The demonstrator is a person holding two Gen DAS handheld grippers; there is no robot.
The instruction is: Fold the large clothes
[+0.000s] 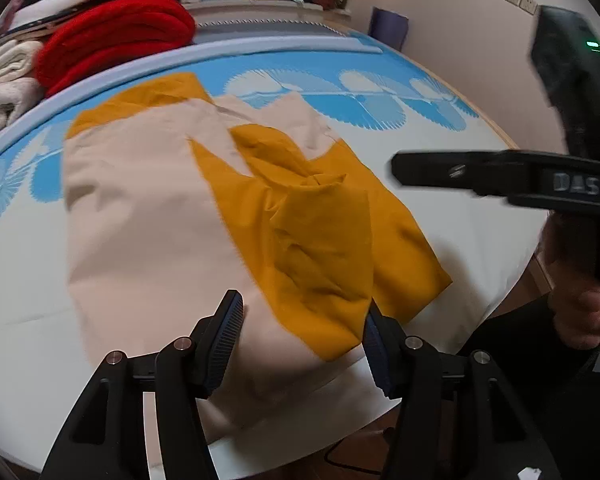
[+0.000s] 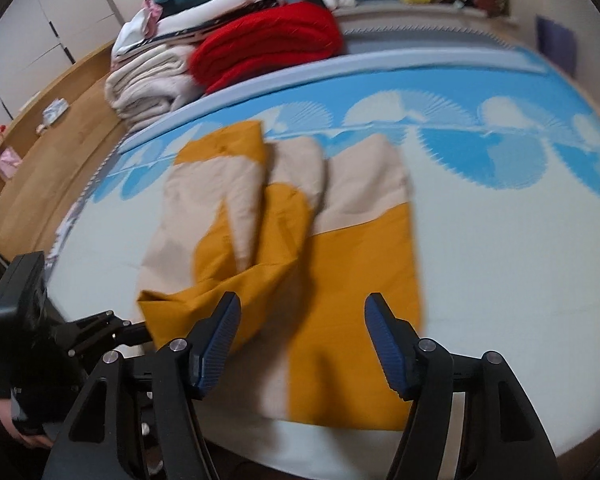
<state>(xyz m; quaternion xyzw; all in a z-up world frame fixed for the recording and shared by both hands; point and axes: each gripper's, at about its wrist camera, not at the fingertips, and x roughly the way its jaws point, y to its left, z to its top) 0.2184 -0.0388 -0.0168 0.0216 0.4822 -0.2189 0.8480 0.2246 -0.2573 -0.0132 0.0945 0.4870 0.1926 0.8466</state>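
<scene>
Across the left wrist view's centre the beige-and-mustard garment [image 1: 220, 208] lies on the bed [image 1: 480, 220], left gripper [image 1: 304, 344] jaws apart over its near edge, while in the right wrist view the right gripper [image 2: 302, 348] gapes above its mustard panel.
</scene>
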